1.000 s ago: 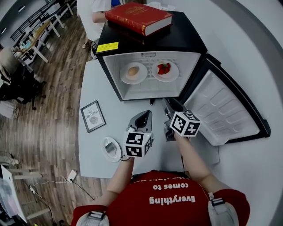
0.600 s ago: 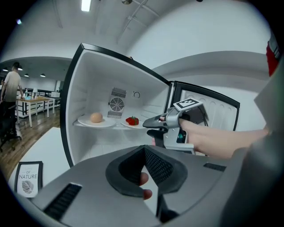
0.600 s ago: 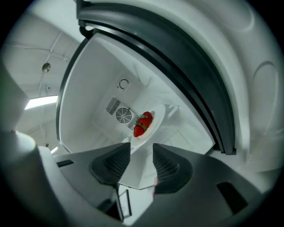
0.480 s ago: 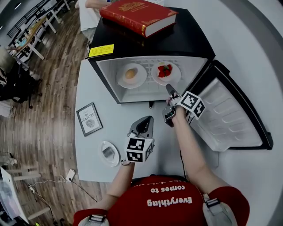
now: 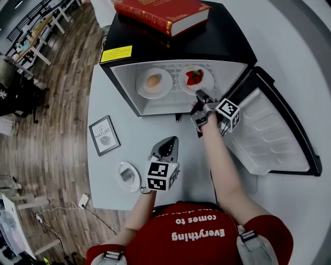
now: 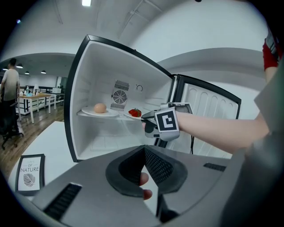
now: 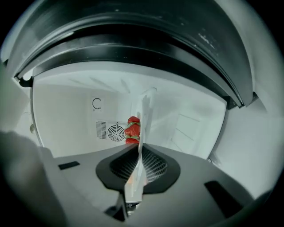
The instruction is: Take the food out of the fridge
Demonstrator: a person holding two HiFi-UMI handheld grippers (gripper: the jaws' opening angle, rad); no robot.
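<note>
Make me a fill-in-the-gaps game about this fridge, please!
1. On top of the fridge lies a big red ___.
2. The plate on the right inside holds red ___.
3. The fridge door stands ___.

Missing words: book; strawberries; open.

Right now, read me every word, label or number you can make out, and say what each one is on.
"OF NATURE": on the framed picture.
"Everything comes to": on the person's red shirt, upside down in the head view.
Yellow label on the fridge: print too small to read.
Red book: gold cover print too blurred to read.
</note>
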